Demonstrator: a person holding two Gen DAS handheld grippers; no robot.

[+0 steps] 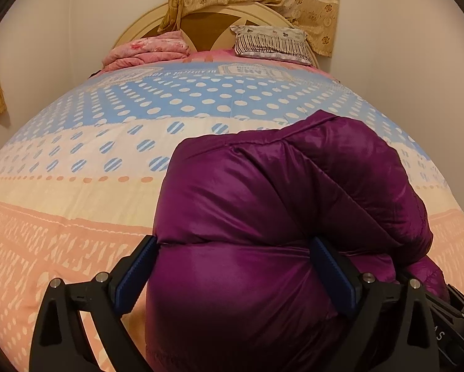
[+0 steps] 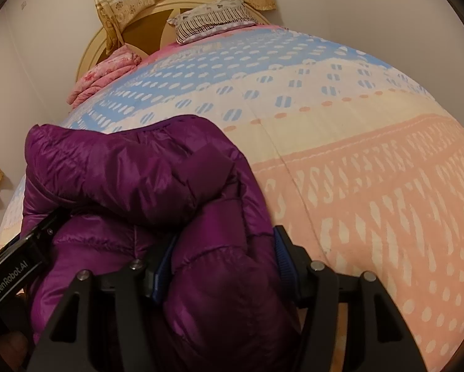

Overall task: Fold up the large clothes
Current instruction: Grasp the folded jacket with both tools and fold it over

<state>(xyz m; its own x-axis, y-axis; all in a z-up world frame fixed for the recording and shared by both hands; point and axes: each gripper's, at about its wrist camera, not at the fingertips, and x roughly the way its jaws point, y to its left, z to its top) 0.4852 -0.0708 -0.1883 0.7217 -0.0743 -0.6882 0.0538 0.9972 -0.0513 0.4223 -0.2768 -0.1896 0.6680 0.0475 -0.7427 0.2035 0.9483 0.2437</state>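
My left gripper (image 1: 232, 276) has its jaws spread wide around a fat roll of the purple puffer jacket (image 1: 263, 217). My right gripper (image 2: 222, 266) squeezes another puffy lump of it with jaws set a bit closer. The jacket sits bunched up on the bedspread (image 1: 77, 186), near the foot edge of the bed. The cloth is shiny and slippery, so it could slide out of my jaws. The puffy stuffing could also spring back and undo the fold.

Left hand-held gripper (image 1: 232, 266) with blue-padded black fingers spread wide, clamping puffy purple quilted jacket (image 1: 263, 201), right hand-held gripper (image 2: 222, 257) likewise clamped on it
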